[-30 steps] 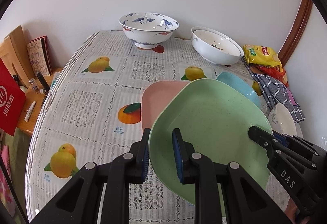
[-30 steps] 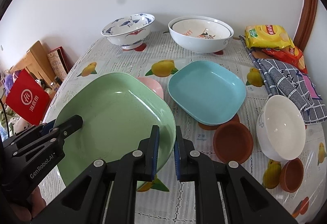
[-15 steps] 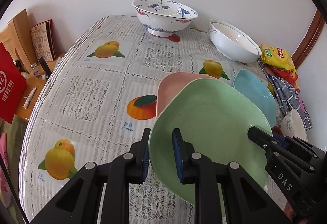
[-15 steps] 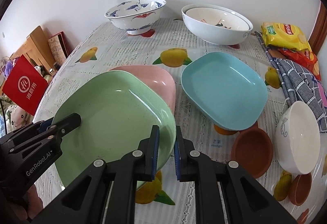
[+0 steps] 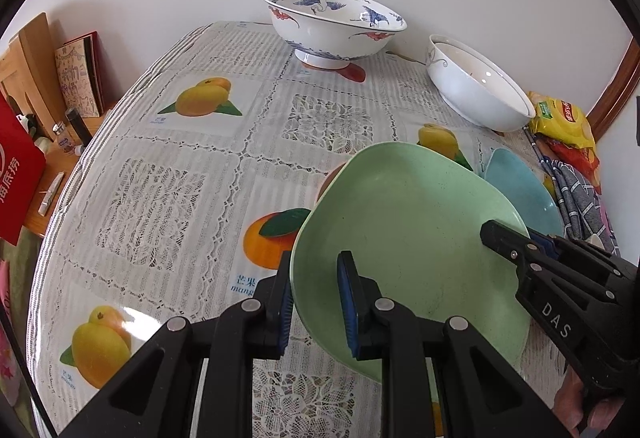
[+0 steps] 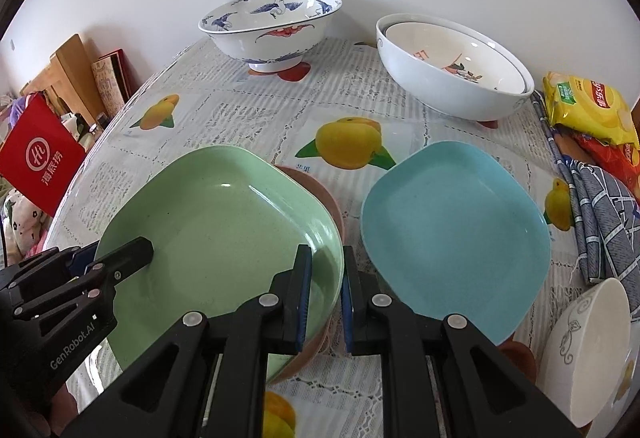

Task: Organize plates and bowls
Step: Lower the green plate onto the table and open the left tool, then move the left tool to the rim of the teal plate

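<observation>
Both grippers hold a green square plate (image 5: 404,238) (image 6: 216,230). My left gripper (image 5: 314,302) is shut on its left rim, my right gripper (image 6: 324,294) on its right rim. The green plate sits directly over a pink plate (image 6: 324,198), of which only a thin edge shows; I cannot tell if they touch. A blue square plate (image 6: 456,234) lies to the right. A crane-patterned bowl (image 6: 272,26) and stacked white bowls (image 6: 452,74) stand at the back.
A small white bowl (image 6: 588,342) lies tilted at the right front. A checked cloth (image 6: 604,210) and snack bags (image 6: 588,106) lie along the right edge. A red bag (image 6: 40,158) and books stand beyond the table's left edge.
Both grippers have carried the green plate forward and down over the pink plate, which is now almost covered. The blue plate and the bowls have not moved.
</observation>
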Demonstrator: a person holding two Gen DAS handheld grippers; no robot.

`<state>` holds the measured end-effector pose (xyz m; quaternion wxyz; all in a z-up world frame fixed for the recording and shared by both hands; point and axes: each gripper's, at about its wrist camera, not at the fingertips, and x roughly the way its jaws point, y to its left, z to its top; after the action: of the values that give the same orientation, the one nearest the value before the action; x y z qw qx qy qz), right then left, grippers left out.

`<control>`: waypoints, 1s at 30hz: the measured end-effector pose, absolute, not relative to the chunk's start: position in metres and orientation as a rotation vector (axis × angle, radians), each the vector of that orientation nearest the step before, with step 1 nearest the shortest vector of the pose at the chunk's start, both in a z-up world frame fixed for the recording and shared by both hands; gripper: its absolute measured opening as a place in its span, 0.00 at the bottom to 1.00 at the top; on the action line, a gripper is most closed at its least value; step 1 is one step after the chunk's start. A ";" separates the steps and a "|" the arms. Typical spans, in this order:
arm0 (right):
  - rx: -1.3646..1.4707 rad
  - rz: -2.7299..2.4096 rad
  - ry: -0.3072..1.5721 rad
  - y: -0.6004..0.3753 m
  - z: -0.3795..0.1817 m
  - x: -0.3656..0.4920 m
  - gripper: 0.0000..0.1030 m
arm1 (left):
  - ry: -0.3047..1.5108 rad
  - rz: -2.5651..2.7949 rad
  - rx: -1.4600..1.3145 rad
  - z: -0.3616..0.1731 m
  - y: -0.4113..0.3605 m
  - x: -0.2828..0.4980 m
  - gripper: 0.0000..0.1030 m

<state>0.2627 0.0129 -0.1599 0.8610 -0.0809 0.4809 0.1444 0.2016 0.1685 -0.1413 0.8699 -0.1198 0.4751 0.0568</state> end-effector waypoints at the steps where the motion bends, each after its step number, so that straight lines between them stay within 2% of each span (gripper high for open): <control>1: -0.172 0.305 1.009 0.014 -0.161 0.265 0.13 | 0.994 0.120 -0.248 -0.142 0.168 0.203 0.20; 12: -0.212 0.332 0.967 0.019 -0.166 0.282 0.18 | 1.020 0.106 -0.291 -0.150 0.170 0.212 0.20; 14: -0.207 0.346 0.951 0.020 -0.162 0.281 0.22 | 1.019 0.107 -0.295 -0.150 0.170 0.211 0.20; 16: -0.200 0.346 0.919 0.020 -0.155 0.278 0.42 | 1.022 0.108 -0.292 -0.148 0.169 0.210 0.20; 17: -0.201 0.339 0.900 0.020 -0.152 0.276 0.46 | 1.024 0.109 -0.291 -0.148 0.169 0.210 0.21; 18: -0.203 0.333 0.886 0.019 -0.149 0.274 0.50 | 1.024 0.109 -0.291 -0.147 0.168 0.209 0.23; 19: -0.201 0.332 0.880 0.018 -0.146 0.272 0.50 | 1.023 0.110 -0.293 -0.146 0.168 0.208 0.33; 21: -0.187 0.332 0.887 0.013 -0.142 0.267 0.50 | 1.010 0.116 -0.289 -0.142 0.168 0.204 0.48; 26: -0.147 0.319 0.942 0.000 -0.144 0.255 0.49 | 0.983 0.107 -0.254 -0.131 0.165 0.198 0.49; 27: -0.149 0.320 0.956 -0.001 -0.147 0.253 0.45 | 0.981 0.106 -0.251 -0.130 0.164 0.197 0.49; 29: -0.141 0.328 0.976 -0.003 -0.152 0.249 0.26 | 0.975 0.103 -0.254 -0.128 0.164 0.196 0.49; 30: -0.130 0.331 0.990 -0.003 -0.155 0.249 0.14 | 0.979 0.103 -0.258 -0.128 0.164 0.196 0.49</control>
<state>0.2487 -0.0031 -0.1548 0.8649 -0.0622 0.4724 0.1580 0.1962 0.1641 -0.1279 0.8734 -0.1236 0.4685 0.0495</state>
